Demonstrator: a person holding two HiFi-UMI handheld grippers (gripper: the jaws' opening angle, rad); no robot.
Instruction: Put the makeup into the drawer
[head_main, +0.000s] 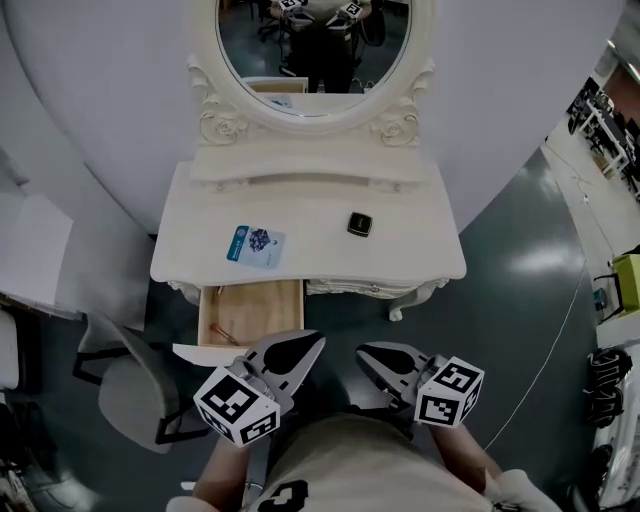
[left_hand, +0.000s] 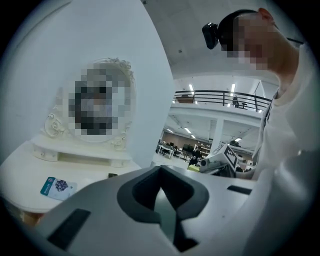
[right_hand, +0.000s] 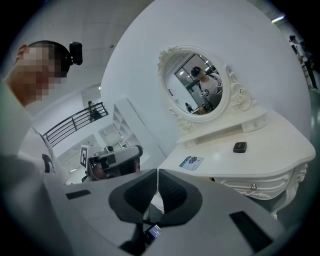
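Apparently little is done yet: the drawer (head_main: 268, 303) stands pulled open at 6 o'clock of the blue-and-white packet (head_main: 255, 245), and a thin item (head_main: 224, 333), too small to identify, lies on its wooden floor. The packet and the black compact (head_main: 360, 223), at 3 o'clock of it and well apart, lie on the surface (head_main: 310, 255). The left gripper (head_main: 308, 342) and right gripper (head_main: 366, 352) hang near the person's body, jaws closed on nothing. Both pieces, I judge, remain to be moved.

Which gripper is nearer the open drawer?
Left. The left gripper is by the front right corner of the drawer; the right gripper is farther right, clear of it.
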